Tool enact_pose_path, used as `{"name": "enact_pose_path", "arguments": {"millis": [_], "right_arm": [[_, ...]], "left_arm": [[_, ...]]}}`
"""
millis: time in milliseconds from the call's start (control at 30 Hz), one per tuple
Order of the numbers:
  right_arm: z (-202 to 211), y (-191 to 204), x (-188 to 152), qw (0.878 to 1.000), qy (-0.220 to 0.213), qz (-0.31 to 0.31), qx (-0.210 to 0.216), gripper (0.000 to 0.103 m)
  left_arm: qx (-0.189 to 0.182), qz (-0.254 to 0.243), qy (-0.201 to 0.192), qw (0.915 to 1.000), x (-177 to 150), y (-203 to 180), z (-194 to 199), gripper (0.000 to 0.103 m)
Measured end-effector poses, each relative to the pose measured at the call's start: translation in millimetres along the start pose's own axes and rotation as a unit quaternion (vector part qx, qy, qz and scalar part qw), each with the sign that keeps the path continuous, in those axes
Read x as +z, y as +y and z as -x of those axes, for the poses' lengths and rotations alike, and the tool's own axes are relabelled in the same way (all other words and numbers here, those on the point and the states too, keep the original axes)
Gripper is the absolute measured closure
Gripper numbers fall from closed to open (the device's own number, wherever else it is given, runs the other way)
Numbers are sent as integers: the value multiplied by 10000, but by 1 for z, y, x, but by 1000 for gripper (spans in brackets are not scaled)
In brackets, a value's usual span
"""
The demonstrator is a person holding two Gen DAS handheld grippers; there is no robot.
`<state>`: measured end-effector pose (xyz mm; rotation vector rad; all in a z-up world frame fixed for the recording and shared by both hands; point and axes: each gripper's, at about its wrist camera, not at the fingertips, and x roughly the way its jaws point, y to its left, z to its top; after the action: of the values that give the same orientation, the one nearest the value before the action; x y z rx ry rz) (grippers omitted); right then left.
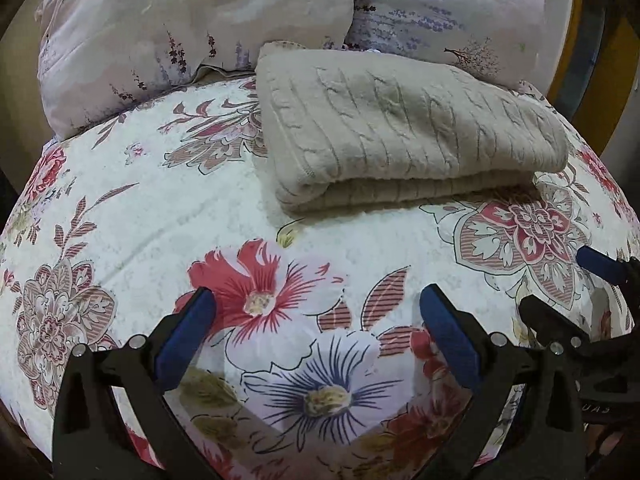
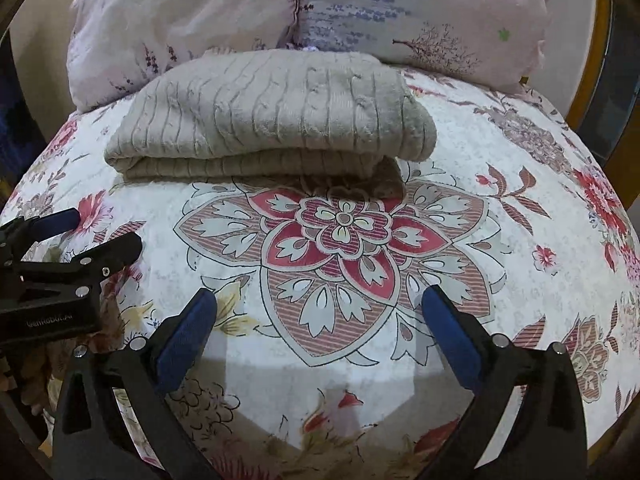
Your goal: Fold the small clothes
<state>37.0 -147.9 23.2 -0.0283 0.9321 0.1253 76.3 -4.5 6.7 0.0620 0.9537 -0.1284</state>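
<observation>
A beige cable-knit sweater lies folded in a thick rectangle on the floral bedspread, just in front of the pillows. It also shows in the right wrist view. My left gripper is open and empty, hovering over the bedspread well short of the sweater. My right gripper is open and empty too, over the big flower medallion, short of the sweater's near fold. Each gripper appears at the edge of the other's view: the right one and the left one.
Two pale lilac floral pillows stand against the headboard behind the sweater; they show in the right wrist view as well. A wooden bed frame edge curves along the right side.
</observation>
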Motion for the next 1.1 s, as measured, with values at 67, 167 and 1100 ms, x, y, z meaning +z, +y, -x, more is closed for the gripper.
{"name": "enact_pose_path", "arguments": {"millis": [67, 167, 1100], "right_arm": [[0, 4, -2, 10000, -10, -19, -21, 1], [1, 2, -2, 10000, -20, 0, -9, 1], [1, 2, -2, 10000, -25, -3, -15, 1]], "left_arm": [[-5, -2, -2, 10000, 0, 0, 0, 2], [-2, 5, -16, 10000, 1, 1, 0, 2], [3, 12, -25, 10000, 0, 1, 0, 2]]}}
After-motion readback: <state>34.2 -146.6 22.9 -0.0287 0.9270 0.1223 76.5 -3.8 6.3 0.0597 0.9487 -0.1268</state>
